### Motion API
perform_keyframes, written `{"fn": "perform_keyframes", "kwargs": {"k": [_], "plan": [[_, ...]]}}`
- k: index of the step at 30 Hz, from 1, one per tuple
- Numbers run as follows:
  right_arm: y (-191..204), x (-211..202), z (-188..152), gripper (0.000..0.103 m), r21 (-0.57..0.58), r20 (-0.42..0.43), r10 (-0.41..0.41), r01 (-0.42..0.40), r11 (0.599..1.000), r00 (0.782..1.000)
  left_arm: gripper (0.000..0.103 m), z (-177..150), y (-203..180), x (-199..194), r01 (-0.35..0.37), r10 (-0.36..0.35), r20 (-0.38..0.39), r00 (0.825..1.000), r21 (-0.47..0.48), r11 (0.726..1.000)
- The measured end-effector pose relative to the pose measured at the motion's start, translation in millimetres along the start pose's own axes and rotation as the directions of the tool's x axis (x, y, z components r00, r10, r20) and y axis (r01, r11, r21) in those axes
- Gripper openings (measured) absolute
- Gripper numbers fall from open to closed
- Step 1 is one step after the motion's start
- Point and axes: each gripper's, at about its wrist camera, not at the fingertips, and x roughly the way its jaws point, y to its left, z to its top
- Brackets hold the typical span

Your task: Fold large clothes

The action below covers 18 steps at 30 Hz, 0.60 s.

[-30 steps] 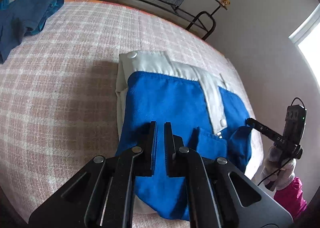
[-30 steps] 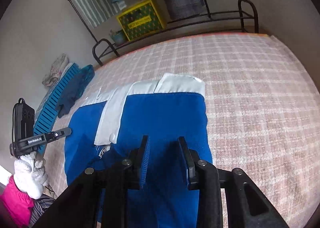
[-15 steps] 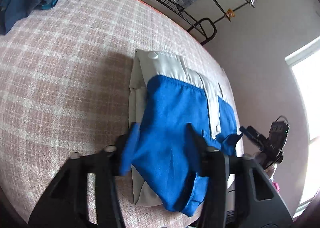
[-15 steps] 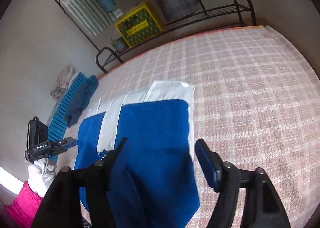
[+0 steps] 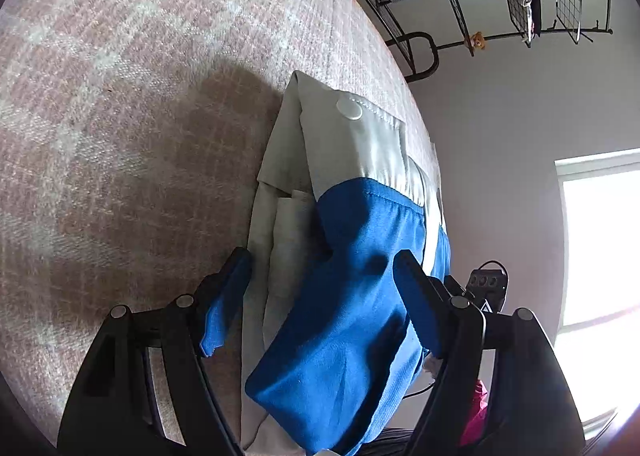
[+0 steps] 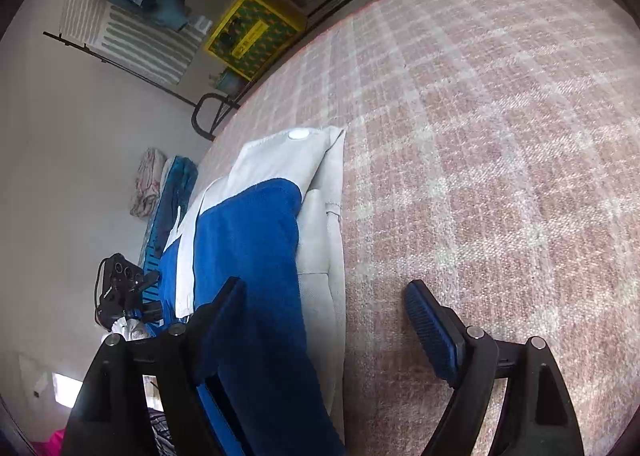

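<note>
A folded blue and pale grey garment (image 5: 352,296) with a white snap button lies flat on the pink plaid bedspread (image 5: 120,115). In the left wrist view my left gripper (image 5: 322,296) hangs low over the garment's near left edge. Its jaws are opening, the cloth lies under the gap, and neither pad presses on it. In the right wrist view the same garment (image 6: 248,240) lies to the left. My right gripper (image 6: 328,324) straddles its right edge, one finger over the blue cloth and one over the bedspread (image 6: 500,135). Its jaws are opening and grip nothing.
A black metal clothes rack (image 5: 420,51) with a grey checked cloth stands past the bed's far edge. A yellow crate (image 6: 252,35), a striped towel and jeans sit on the rack. Blue clothes (image 6: 176,191) lie at the bed's left side. A bright window (image 5: 600,240) is on the right.
Both grippers went from nearly shut to wide apart and let the blue cloth drop. Both sank closer to the garment and rolled, so the views tilt.
</note>
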Motion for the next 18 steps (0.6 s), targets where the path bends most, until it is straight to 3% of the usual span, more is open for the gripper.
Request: {"fn": "perform_keyframes", "kwargs": {"k": [5, 8, 11, 14, 18], "plan": [[-11, 4, 5, 0.087, 0.024, 0.004, 0.121, -0.121, 0.992, 0.993, 0.071, 6, 5, 6, 0.06, -0.06, 0.005, 0.998, -0.023, 0.998], [-13, 14, 5, 0.069, 0.025, -0.02, 0.158, -0.157, 0.987, 0.987, 0.061, 4, 10, 4, 0.051, -0.051, 0.007, 0.999, -0.009, 0.999], [-3, 28, 5, 0.065, 0.016, -0.045, 0.196, -0.196, 0.981, 0.98, 0.058, 4, 7, 9, 0.045, -0.045, 0.011, 0.999, -0.003, 0.999], [7, 36, 4, 0.063, 0.007, -0.054, 0.167, -0.166, 0.986, 0.985, 0.052, 4, 0, 12, 0.009, -0.009, 0.023, 1.0, 0.015, 1.0], [18, 33, 1, 0.044, -0.023, -0.047, 0.08, -0.081, 0.996, 0.996, 0.045, -7, -20, 11, -0.084, 0.078, 0.071, 0.994, 0.082, 0.993]]}}
